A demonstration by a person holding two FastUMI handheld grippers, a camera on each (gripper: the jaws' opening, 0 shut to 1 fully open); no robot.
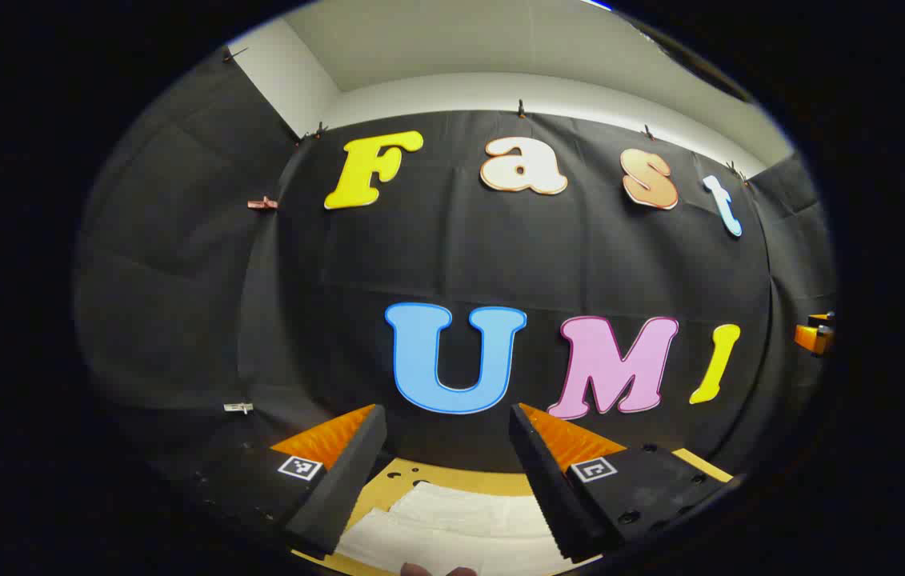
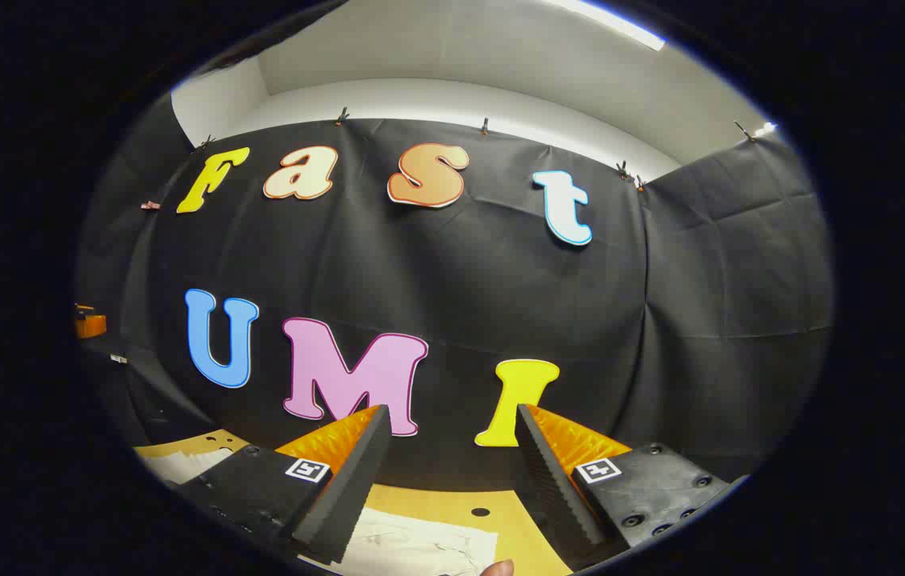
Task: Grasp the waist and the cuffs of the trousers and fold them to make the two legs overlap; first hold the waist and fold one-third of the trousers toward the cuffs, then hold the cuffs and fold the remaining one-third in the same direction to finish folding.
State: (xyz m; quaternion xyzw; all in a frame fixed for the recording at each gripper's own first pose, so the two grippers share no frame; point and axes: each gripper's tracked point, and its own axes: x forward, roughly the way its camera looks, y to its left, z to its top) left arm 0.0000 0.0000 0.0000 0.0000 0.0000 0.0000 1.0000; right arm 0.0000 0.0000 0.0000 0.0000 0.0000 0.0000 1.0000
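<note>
Below the left tool [image 1: 447, 432], between and under its spread fingers, white trousers [image 1: 452, 528] lie flat on the wooden table [image 1: 452, 482]; the tool is released and holds nothing. Below the right tool [image 2: 449, 436], likewise spread wide and empty, a pale edge of the trousers [image 2: 412, 548] rests on the table [image 2: 452, 508], with more white cloth off to its lower left. Both tools hang above the table, pointed at the booth wall.

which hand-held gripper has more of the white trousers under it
The left hand-held gripper: white trousers fill the gap between its fingers. Under the right hand-held gripper, mostly bare table shows.
</note>
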